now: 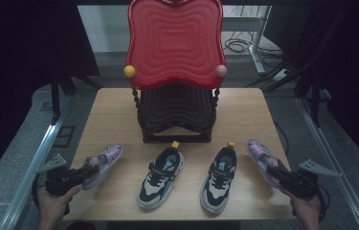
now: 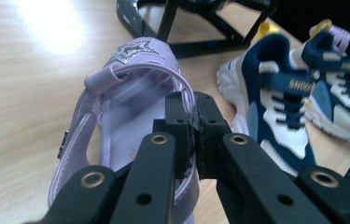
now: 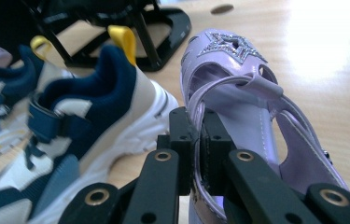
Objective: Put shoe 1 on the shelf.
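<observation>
Left gripper point(image 1: 87, 171): jaws clenched on the heel rim of the left lilac sandal point(image 1: 101, 163). In the left gripper view the pads point(image 2: 178, 122) pinch the sandal's side wall point(image 2: 130, 100) at the heel end, with the star-trimmed toe pointing away toward 12 o'clock. The sandal lies on the wooden table point(image 1: 115, 110) at roughly 8 o'clock from the table centre, toe angled toward 1 o'clock.

Right gripper point(image 1: 277, 172): jaws likewise clamped on the heel rim of the right lilac sandal point(image 1: 262, 158). The right gripper view shows the sandal's edge point(image 3: 238, 100) caught between the two pads point(image 3: 182, 135). This sandal sits at about 4 o'clock from the table centre, near the right edge, toe angled toward 11 o'clock.

Between the sandals stand two navy-and-white sneakers, left sneaker point(image 1: 160, 176) and right sneaker point(image 1: 219, 178), both upright on their soles, toes toward 6 o'clock, yellow heel loops toward 12 o'clock. They stand apart from each other and from the sandals.

At 12 o'clock on the table stands a two-tier shoe rack point(image 1: 176, 115) with a dark lower tier and a red wavy upper tray point(image 1: 174, 43). A yellow knob point(image 1: 129, 71) and a pink knob point(image 1: 221, 70) mark its front corners.
</observation>
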`<state>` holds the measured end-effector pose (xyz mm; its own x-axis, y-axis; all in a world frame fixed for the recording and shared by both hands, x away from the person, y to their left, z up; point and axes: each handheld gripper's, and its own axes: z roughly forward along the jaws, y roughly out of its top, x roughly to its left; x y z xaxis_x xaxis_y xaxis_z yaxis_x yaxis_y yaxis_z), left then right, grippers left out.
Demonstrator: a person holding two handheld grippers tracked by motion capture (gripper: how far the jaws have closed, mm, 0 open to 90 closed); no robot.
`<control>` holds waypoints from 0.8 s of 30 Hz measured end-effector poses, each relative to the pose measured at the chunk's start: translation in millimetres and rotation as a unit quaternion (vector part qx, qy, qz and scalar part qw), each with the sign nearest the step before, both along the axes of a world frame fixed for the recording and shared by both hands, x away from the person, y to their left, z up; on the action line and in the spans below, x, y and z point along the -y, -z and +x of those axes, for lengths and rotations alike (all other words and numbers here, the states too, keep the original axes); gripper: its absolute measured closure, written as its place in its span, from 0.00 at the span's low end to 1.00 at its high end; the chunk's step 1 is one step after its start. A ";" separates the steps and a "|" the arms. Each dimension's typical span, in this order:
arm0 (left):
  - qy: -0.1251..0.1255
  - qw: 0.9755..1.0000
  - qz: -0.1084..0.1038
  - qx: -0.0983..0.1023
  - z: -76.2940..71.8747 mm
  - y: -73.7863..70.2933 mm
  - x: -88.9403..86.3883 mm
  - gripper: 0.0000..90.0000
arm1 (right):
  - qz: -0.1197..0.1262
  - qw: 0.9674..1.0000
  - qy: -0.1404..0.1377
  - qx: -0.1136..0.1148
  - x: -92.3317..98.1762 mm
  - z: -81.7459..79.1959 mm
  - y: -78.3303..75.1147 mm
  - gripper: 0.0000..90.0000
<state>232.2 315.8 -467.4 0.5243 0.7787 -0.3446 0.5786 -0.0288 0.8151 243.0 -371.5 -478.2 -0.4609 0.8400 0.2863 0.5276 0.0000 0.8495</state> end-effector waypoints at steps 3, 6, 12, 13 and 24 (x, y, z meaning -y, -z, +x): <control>0.001 1.000 -0.005 0.006 3.4 -3.8 3.0 0.96 | 0.010 1.000 0.000 0.009 -2.5 -0.2 -4.2 0.96; 0.002 1.000 -0.007 0.011 6.6 -7.3 6.3 0.96 | 0.021 1.000 -0.002 0.020 -5.7 -0.6 -10.3 0.96; 0.006 1.000 -0.017 0.023 12.6 -15.9 12.6 0.96 | 0.053 0.998 -0.011 0.037 -13.1 0.8 -19.1 0.95; 0.006 1.000 -0.016 0.027 14.2 -18.3 14.5 0.96 | 0.053 0.998 -0.012 0.041 -14.0 1.3 -20.0 0.95; 0.013 0.999 -0.021 0.044 23.7 -31.7 26.6 0.96 | 0.064 0.996 -0.029 0.062 -36.0 8.0 -33.6 0.95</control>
